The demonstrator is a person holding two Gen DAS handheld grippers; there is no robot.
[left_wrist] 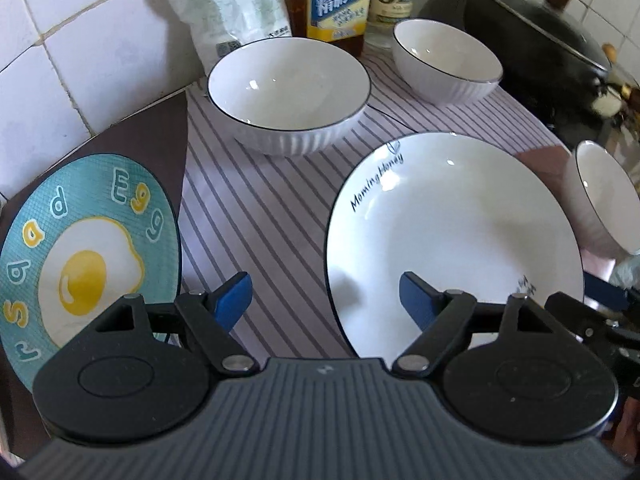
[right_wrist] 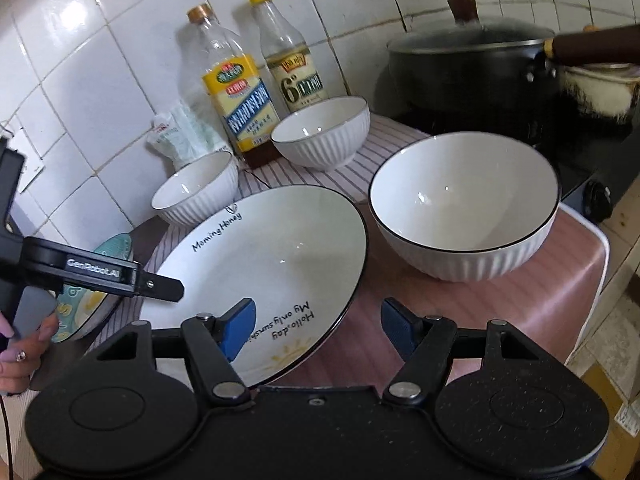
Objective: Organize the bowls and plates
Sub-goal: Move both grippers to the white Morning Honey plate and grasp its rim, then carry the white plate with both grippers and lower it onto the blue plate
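Observation:
A white plate [left_wrist: 456, 240] lettered "Morning Honey" lies on a striped cloth [left_wrist: 260, 220]. My left gripper [left_wrist: 325, 300] hovers open over the plate's left rim, one pad above the plate and one above the cloth. A teal fried-egg plate [left_wrist: 88, 248] lies to its left. Behind stand two white ribbed bowls [left_wrist: 288, 92] [left_wrist: 446, 60], and a third [left_wrist: 604, 196] stands at the right. In the right wrist view my right gripper [right_wrist: 320, 326] is open over the near right rim of the white plate [right_wrist: 260, 260], nothing gripped. The nearest bowl [right_wrist: 464, 204] stands just beyond it.
Two sauce bottles [right_wrist: 236, 92] [right_wrist: 292, 64] and a white bag [right_wrist: 180, 132] line the tiled wall. A lidded black pot [right_wrist: 472, 68] sits on the stove at the right. A hand [right_wrist: 20, 344] holds the left gripper. The counter ends at the right past the pink mat [right_wrist: 520, 312].

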